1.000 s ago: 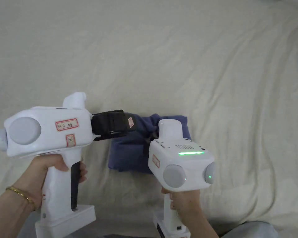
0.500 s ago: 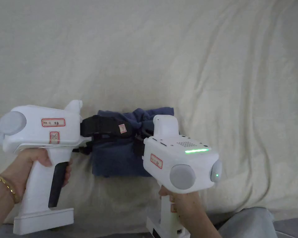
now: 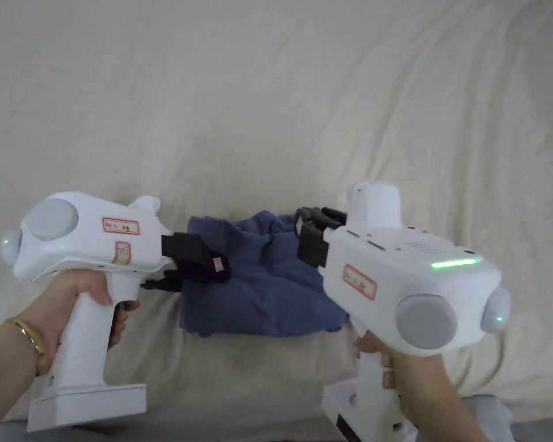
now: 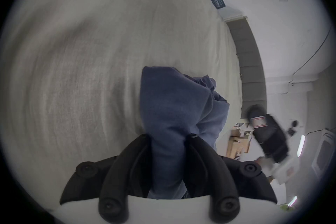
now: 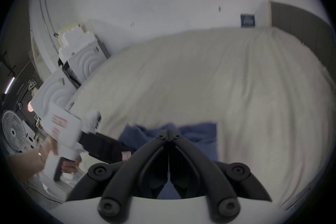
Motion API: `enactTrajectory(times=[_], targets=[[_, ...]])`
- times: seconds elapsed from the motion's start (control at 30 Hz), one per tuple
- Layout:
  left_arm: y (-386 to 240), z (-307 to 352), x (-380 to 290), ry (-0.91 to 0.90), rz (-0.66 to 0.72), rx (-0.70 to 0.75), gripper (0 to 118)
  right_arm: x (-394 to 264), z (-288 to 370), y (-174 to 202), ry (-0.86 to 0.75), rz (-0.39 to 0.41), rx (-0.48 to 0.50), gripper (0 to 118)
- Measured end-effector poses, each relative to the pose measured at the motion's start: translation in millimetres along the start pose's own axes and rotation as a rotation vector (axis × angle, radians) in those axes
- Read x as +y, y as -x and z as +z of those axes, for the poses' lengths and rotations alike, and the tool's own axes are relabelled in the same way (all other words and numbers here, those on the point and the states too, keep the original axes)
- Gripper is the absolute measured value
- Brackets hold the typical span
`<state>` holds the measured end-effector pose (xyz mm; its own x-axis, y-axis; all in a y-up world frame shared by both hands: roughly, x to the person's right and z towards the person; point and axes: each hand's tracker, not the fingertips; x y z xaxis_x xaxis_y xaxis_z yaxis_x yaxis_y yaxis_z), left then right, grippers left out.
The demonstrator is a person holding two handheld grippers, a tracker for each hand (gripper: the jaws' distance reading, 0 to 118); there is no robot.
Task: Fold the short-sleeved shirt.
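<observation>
Since the picture of half a second before, the right gripper had gone off to the right and stood away from the middle of the shirt, while the left gripper remained at the shirt's left edge. The bundle now looked wider and looser than before.

The blue shirt lay folded small on the cream sheet, between the two grippers. In the head view the white body of the right gripper hid the right end of the shirt, and its black jaws were partly covered, so their state could not be judged there. The left jaws in that view were seen from the side, dark against the dark cloth, and it was hard to make them out.

The left gripper view was clearer: a thick fold of the shirt ran between both jaws of the left gripper, and they pressed on it from each side. In the right gripper view the jaws of the right gripper were closed, tip against tip, with no cloth between the tips; the shirt lay beyond them, blurred. This view also showed the left gripper and the left hand that held it, both blurred.
</observation>
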<state>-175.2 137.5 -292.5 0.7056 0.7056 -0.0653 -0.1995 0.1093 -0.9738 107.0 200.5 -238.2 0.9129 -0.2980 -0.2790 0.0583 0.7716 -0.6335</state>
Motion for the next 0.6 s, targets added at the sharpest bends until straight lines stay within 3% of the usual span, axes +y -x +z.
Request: enactTrajectory(times=[0.17,0.3,0.4,0.6], targets=[[-30,24,4,-0.016,-0.071,0.045,24,41,75,-4,-0.197,0.11,-0.08,3],[-30,70,11,-0.055,-0.14,0.125,23,52,112,-3,-0.268,0.137,-0.112,3],[-8,115,21,-0.054,-0.167,0.266,23,51,125,5,-0.289,0.149,-0.175,3],[60,217,28,-0.117,-0.123,0.569,23,37,133,25,-0.291,0.178,-0.189,3]])
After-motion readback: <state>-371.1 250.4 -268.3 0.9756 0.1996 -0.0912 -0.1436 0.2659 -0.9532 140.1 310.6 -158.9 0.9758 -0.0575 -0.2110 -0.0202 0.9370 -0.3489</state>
